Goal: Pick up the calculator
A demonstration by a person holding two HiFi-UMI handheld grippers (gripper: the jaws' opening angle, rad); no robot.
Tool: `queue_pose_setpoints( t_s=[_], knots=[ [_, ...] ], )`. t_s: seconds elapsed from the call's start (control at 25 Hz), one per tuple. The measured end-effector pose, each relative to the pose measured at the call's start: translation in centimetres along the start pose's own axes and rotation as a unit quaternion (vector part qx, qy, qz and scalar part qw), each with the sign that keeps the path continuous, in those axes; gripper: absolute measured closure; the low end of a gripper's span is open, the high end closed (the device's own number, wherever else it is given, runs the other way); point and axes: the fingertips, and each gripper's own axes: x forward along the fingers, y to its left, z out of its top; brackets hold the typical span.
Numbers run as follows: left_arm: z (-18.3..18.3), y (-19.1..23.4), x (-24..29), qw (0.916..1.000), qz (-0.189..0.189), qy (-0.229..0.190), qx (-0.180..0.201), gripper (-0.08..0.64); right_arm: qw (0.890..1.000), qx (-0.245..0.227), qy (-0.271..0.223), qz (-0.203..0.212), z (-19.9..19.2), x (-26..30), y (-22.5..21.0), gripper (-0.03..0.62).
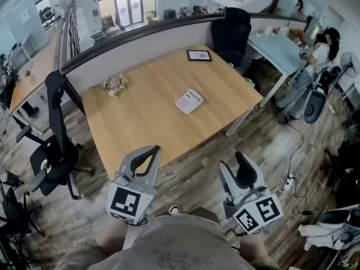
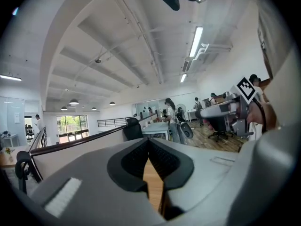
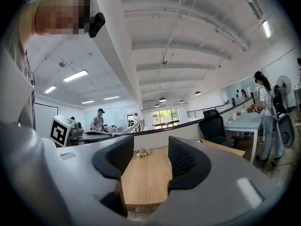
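The calculator (image 1: pixel 189 101) lay flat on the wooden table (image 1: pixel 140 129), at about twelve o'clock from both grippers and well apart from them. The left gripper (image 1: pixel 154 149) had its jaws closed tip to tip on nothing. The right gripper (image 1: pixel 233 161) held its jaws wide and empty.

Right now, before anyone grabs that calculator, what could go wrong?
1. The calculator lies flat on the table, far from both grippers; it may slide instead of being gripped.
2. The left gripper is shut and would need opening first; the right gripper is open.
3. A power strip with cables lies on the floor to the right: a tripping risk when stepping in.
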Motion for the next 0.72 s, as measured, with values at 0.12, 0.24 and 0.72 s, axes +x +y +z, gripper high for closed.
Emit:
queue_pose_setpoints(
  t_s=[0.12, 0.24, 0.72],
  knots=[
    [-0.4, 0.8, 1.4, 0.9995, -0.005, -0.005, 0.032, 0.558, 1.000, -0.001, 0.011, -0.003, -0.7, 1.2, -0.8, 0.377],
    [-0.9, 0.8, 2.9, 0.9991, -0.005, -0.002, 0.042, 0.558, 1.000, 0.004, 0.004, -0.005, -0.8, 1.8, -2.3, 0.377],
    [-0.5, 3.8, 11.3, 0.9977, 0.044, 0.010, 0.051, 0.558, 0.999, 0.013, 0.018, 0.039, -1.0, 9.4, -10.3, 0.379]
  ],
)
